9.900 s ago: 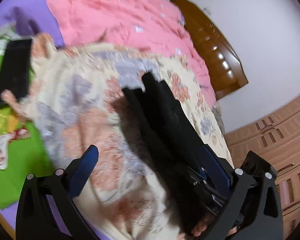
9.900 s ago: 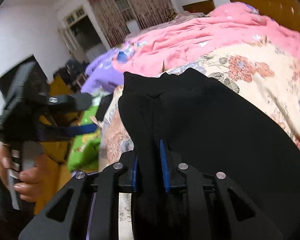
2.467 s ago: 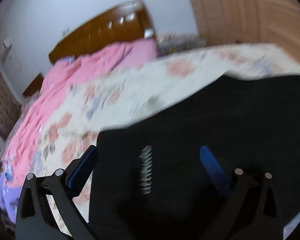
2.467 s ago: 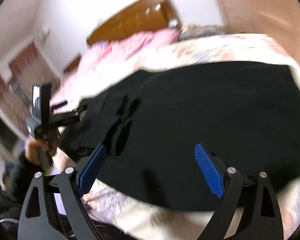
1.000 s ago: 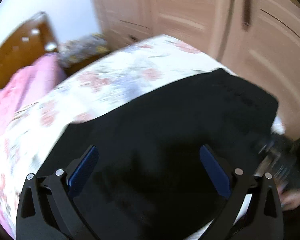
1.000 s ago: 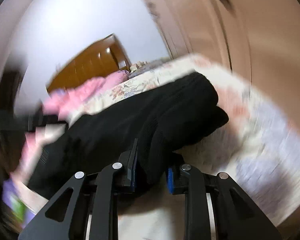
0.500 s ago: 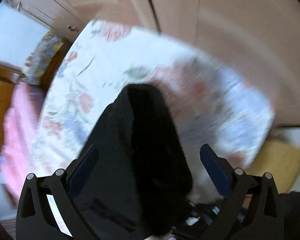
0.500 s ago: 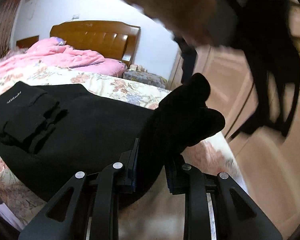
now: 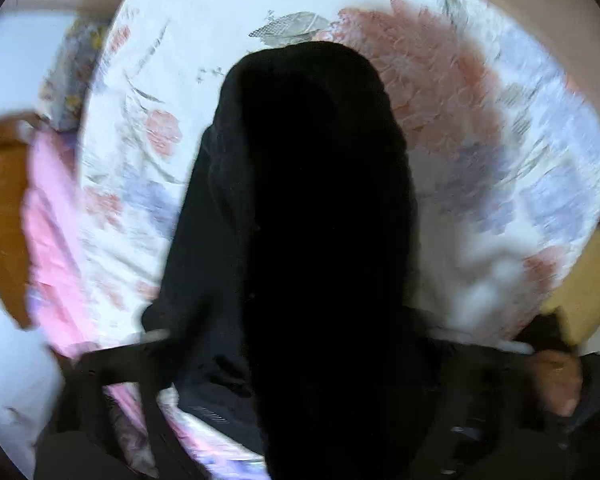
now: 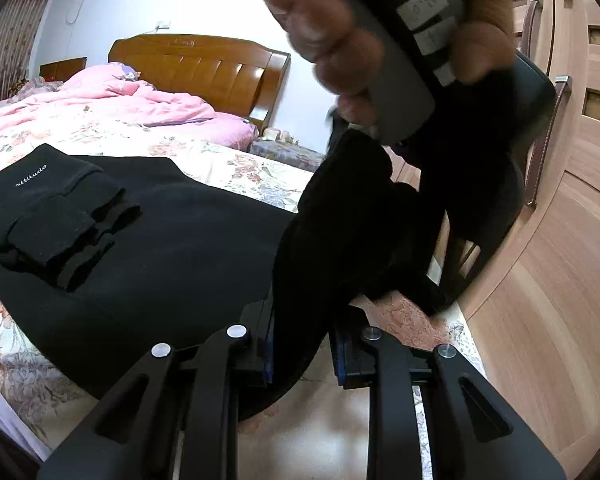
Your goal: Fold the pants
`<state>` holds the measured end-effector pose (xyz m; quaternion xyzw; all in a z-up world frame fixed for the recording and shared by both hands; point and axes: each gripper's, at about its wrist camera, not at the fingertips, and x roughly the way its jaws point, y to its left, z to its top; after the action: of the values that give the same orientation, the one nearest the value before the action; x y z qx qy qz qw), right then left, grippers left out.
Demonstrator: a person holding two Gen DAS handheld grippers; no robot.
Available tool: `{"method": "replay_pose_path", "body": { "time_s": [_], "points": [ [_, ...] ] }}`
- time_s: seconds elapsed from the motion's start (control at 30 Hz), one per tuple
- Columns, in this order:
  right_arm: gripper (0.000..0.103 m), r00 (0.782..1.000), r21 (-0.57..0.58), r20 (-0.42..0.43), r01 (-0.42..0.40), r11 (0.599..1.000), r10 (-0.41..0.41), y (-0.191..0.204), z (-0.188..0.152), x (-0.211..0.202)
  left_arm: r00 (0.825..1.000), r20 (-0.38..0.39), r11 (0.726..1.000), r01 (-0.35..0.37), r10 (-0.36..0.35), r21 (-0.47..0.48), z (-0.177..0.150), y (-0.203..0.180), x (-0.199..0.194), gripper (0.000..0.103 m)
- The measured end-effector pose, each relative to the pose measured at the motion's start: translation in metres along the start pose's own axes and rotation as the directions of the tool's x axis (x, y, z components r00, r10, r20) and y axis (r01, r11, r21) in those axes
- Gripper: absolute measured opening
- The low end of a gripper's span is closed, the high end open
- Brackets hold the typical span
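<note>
Black pants (image 10: 180, 248) lie flat on the floral bedsheet (image 10: 240, 168), with a folded end marked with white lettering (image 10: 40, 200) on top at the left. My right gripper (image 10: 300, 344) is shut on a raised fold of the pants near the bed's right edge. A hand (image 10: 328, 40) holds my left gripper pointing steeply down just beyond that fold. In the left wrist view the pants (image 9: 300, 200) fill the middle, and my left gripper (image 9: 300, 360) is closing with the black cloth between its jaws. Blur and cloth hide its pads.
A pink quilt (image 10: 100, 100) and a wooden headboard (image 10: 200, 64) are at the far end of the bed. Wooden wardrobe doors (image 10: 560, 240) stand close along the right side. The hand (image 9: 556, 376) on my right gripper shows low right in the left wrist view.
My left gripper has swung over the bed's edge, tipped downward onto the raised fold, and its jaws have narrowed. My right gripper keeps its hold and has barely moved in the last half second.
</note>
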<state>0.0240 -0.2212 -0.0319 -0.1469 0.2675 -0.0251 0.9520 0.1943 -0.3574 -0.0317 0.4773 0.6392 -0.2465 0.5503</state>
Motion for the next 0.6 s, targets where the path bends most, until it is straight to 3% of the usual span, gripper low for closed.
{"method": "replay_pose_path", "body": {
  "time_s": [0.03, 0.2, 0.23, 0.27, 0.3, 0.37, 0.4, 0.47, 0.5, 0.53, 0.57, 0.6],
  "points": [
    [0.023, 1.0, 0.002, 0.001, -0.001, 1.0, 0.001, 0.0, 0.0, 0.0, 0.999, 0.017, 0.999, 0.041, -0.041, -0.001, -0.002, 0.001, -0.001, 0.032],
    [0.028, 1.0, 0.022, -0.019, 0.001, 1.0, -0.001, -0.005, -0.003, -0.001, 0.986, 0.158, 0.999, 0.049, -0.051, 0.018, -0.016, 0.003, -0.01, 0.027],
    [0.048, 1.0, 0.035, -0.02, -0.016, 0.999, 0.016, -0.007, -0.004, -0.003, 0.982, 0.182, 0.998, 0.056, -0.057, 0.01, -0.02, 0.006, -0.013, 0.026],
    [0.078, 0.999, 0.054, -0.018, -0.039, 0.998, 0.04, -0.01, -0.007, -0.007, 0.976, 0.209, 0.998, 0.066, -0.064, -0.002, -0.026, 0.011, -0.016, 0.026],
    [0.088, 0.998, 0.084, -0.009, -0.068, 0.994, 0.069, -0.014, -0.011, -0.011, 0.971, 0.227, 0.997, 0.077, -0.072, -0.014, -0.033, 0.016, -0.019, 0.026],
    [0.089, 0.985, 0.163, 0.045, -0.17, 0.972, 0.165, -0.026, -0.025, -0.029, 0.963, 0.254, 0.994, 0.101, -0.091, -0.029, -0.042, 0.025, -0.026, 0.026],
    [0.089, 0.97, 0.2, 0.065, -0.241, 0.95, 0.232, -0.031, -0.032, -0.035, 0.959, 0.267, 0.993, 0.114, -0.099, -0.039, -0.046, 0.029, -0.027, 0.026],
    [0.089, 0.915, 0.251, 0.107, -0.403, 0.88, 0.389, -0.036, -0.041, -0.049, 0.949, 0.291, 0.988, 0.143, -0.121, -0.055, -0.054, 0.034, -0.032, 0.026],
    [0.089, 0.876, 0.252, 0.133, -0.482, 0.839, 0.464, -0.036, -0.042, -0.054, 0.938, 0.315, 0.983, 0.172, -0.143, -0.066, -0.061, 0.041, -0.037, 0.026],
    [0.089, 0.81, 0.269, 0.15, -0.585, 0.765, 0.566, -0.033, -0.041, -0.056, 0.93, 0.333, 0.979, 0.188, -0.153, -0.074, -0.065, 0.039, -0.041, 0.026],
    [0.089, 0.782, 0.295, 0.138, -0.618, 0.729, 0.607, -0.03, -0.038, -0.053, 0.918, 0.358, 0.974, 0.212, -0.169, -0.085, -0.073, 0.045, -0.046, 0.026],
    [0.089, 0.811, 0.338, 0.085, -0.569, 0.749, 0.578, -0.024, -0.034, -0.046, 0.909, 0.377, 0.969, 0.23, -0.179, -0.094, -0.08, 0.048, -0.051, 0.026]
  ]
}}
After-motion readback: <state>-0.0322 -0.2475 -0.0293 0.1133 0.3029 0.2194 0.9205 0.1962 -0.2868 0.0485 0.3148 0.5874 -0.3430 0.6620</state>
